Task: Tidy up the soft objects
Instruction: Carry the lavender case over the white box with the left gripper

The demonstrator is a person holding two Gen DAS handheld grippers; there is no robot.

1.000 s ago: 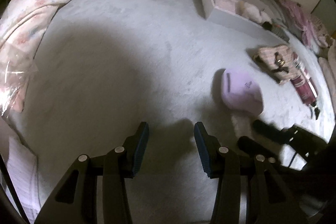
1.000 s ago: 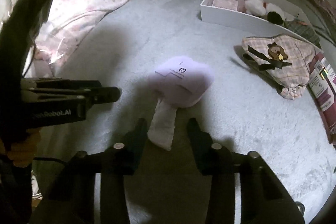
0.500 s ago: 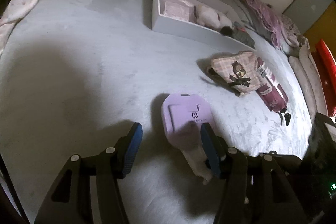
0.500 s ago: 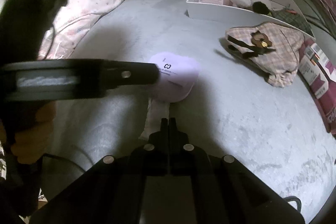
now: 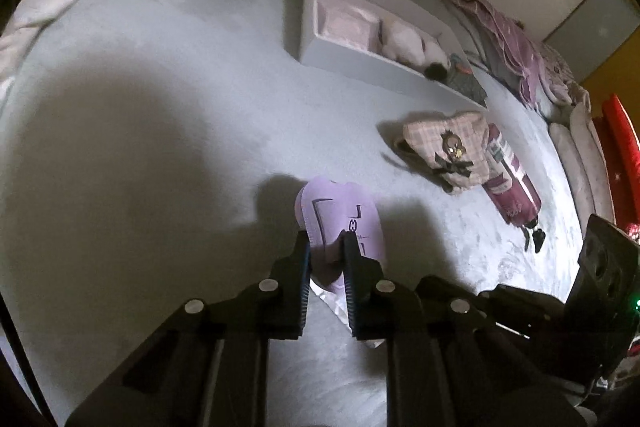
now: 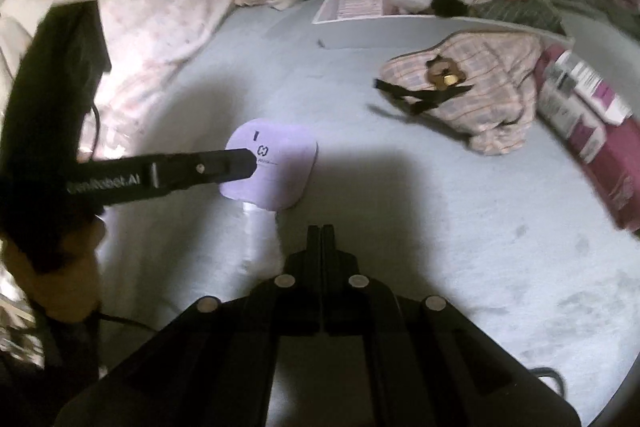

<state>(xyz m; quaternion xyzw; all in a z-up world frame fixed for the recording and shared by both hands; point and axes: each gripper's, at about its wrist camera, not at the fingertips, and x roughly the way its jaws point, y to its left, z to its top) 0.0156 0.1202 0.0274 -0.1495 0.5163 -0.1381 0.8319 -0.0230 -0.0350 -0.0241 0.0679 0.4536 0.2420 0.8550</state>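
Gripping the lilac pouch (image 5: 340, 223) on the bed (image 5: 160, 107), the left tool (image 5: 325, 247) pinches its near edge; the white tray (image 5: 360, 67) lies at one o'clock. Right tool (image 6: 321, 231) clenched, empty.

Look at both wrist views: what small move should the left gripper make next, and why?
Probably lift slightly. The left gripper is shut on the lilac pouch, which lies on the bed, while the white box holding soft items sits beyond it.
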